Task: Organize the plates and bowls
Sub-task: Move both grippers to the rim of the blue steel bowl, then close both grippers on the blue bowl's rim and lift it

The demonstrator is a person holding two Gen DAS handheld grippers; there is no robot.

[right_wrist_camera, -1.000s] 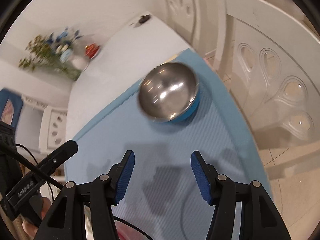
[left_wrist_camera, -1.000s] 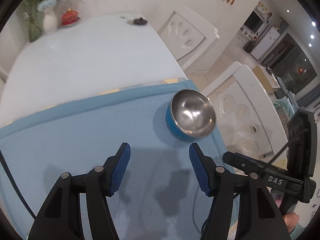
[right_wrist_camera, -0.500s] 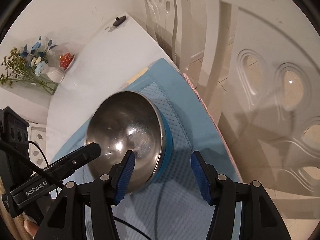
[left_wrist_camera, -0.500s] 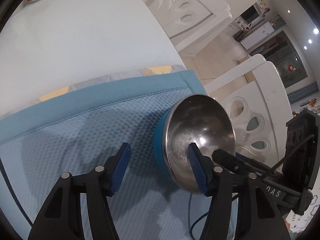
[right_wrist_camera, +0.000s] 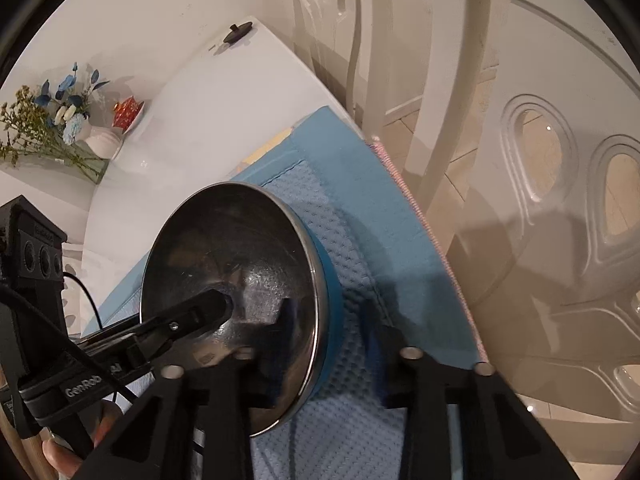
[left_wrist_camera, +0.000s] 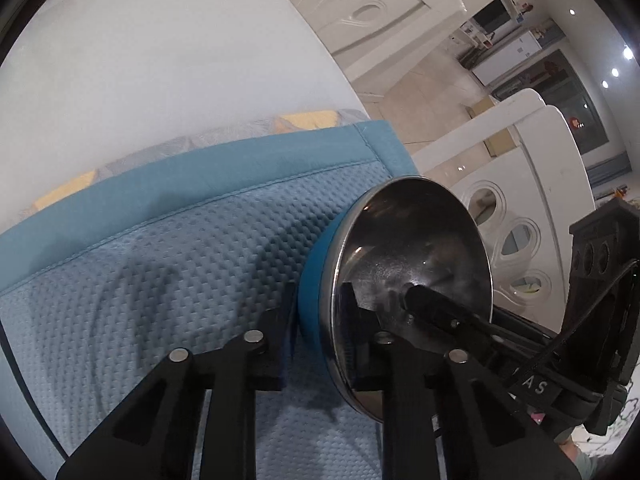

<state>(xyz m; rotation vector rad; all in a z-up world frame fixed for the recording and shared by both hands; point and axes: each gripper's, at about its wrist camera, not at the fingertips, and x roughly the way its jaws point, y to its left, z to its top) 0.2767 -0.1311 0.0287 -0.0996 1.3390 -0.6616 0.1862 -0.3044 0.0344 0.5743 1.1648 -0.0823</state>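
Note:
A steel bowl with a blue outer shell [left_wrist_camera: 404, 256] sits near the far right corner of a blue mat [left_wrist_camera: 168, 264]. My left gripper [left_wrist_camera: 320, 316] has closed on the bowl's near-left rim, one finger outside on the blue shell, one inside. My right gripper [right_wrist_camera: 332, 336] straddles the bowl's [right_wrist_camera: 224, 256] right rim, one finger inside, one outside on the mat, with a gap still showing between the jaws. The left gripper's finger shows inside the bowl in the right wrist view [right_wrist_camera: 192, 312].
The mat [right_wrist_camera: 360, 200] lies on a white table [left_wrist_camera: 140, 60] near its right edge. White chairs [right_wrist_camera: 540, 160] stand close beside that edge. A flower vase [right_wrist_camera: 96, 140], a red dish [right_wrist_camera: 128, 110] and a small black object [right_wrist_camera: 238, 32] stand at the far end.
Both grippers moved forward to the bowl. The left jaws narrowed onto the bowl's rim. The right jaws now straddle the opposite rim, and look slightly narrower.

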